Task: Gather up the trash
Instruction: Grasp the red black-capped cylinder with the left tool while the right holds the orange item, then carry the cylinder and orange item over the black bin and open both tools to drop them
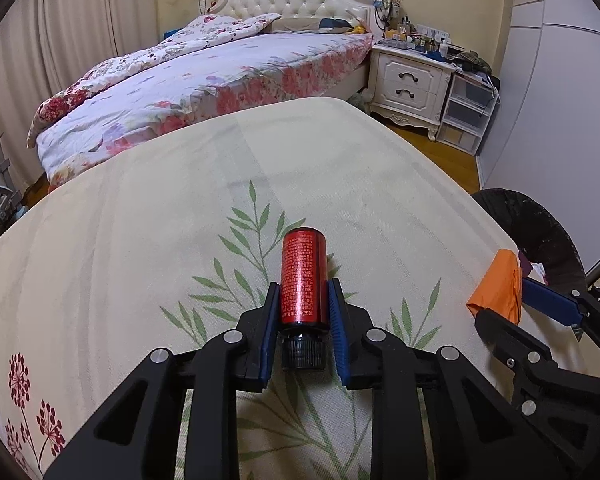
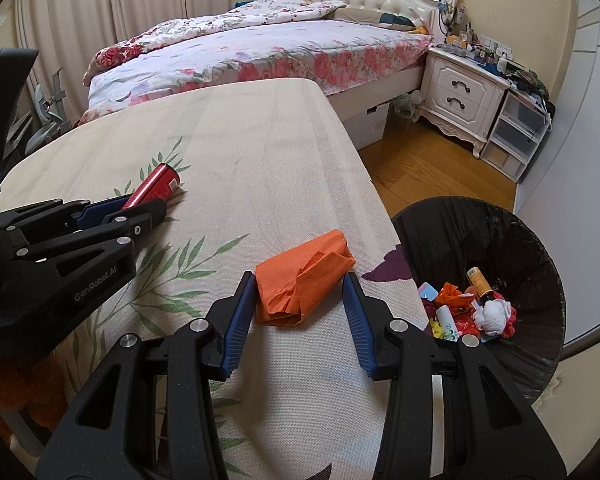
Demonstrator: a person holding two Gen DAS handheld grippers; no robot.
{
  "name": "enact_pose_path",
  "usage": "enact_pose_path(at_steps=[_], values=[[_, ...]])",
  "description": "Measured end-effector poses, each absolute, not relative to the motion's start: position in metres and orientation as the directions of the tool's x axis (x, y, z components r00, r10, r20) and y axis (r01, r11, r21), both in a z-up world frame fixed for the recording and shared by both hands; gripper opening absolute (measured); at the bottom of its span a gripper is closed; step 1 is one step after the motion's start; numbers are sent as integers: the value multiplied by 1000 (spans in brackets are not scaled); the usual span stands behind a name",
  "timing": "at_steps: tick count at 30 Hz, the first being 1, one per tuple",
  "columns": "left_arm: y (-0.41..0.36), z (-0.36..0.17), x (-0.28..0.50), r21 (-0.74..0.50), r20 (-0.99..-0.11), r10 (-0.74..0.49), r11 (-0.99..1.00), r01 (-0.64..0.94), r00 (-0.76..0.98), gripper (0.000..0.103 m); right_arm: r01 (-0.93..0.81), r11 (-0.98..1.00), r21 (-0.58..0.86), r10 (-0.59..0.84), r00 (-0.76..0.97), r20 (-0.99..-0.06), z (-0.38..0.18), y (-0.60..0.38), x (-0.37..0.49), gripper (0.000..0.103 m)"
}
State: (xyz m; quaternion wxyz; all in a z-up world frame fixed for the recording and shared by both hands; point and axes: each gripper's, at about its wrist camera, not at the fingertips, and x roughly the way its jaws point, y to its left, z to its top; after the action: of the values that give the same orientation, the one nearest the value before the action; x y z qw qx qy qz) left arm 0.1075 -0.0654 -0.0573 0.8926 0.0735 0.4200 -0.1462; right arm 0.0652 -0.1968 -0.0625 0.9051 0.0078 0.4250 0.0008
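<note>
1. The left gripper (image 1: 303, 304) was clamped on a red bottle (image 1: 303, 278) lying on the table (image 1: 140, 220), its black cap toward the gripper.
2. The right gripper (image 2: 300, 284) stood open around a crumpled orange paper (image 2: 304, 280), which lay near the table's edge; only the left pad touched it.
3. The bin (image 2: 540, 248), half filled with rubbish, stood just beside the table.

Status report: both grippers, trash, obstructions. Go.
Left gripper shut on red bottle. Right gripper open, straddling orange paper. Bin beside table, path unobstructed.
</note>
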Motion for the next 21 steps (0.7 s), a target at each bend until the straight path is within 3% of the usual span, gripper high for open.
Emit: enact_pose_path(at_steps=[16, 21], values=[[-41, -57, 97, -13, -779, -178, 963, 268, 601, 25, -2, 1000, 9, 8, 636, -771, -65, -193, 71, 43], [-42, -57, 101, -1, -779, -158, 968, 251, 607, 44, -4, 1000, 7, 8, 636, -772, -65, -192, 73, 43]])
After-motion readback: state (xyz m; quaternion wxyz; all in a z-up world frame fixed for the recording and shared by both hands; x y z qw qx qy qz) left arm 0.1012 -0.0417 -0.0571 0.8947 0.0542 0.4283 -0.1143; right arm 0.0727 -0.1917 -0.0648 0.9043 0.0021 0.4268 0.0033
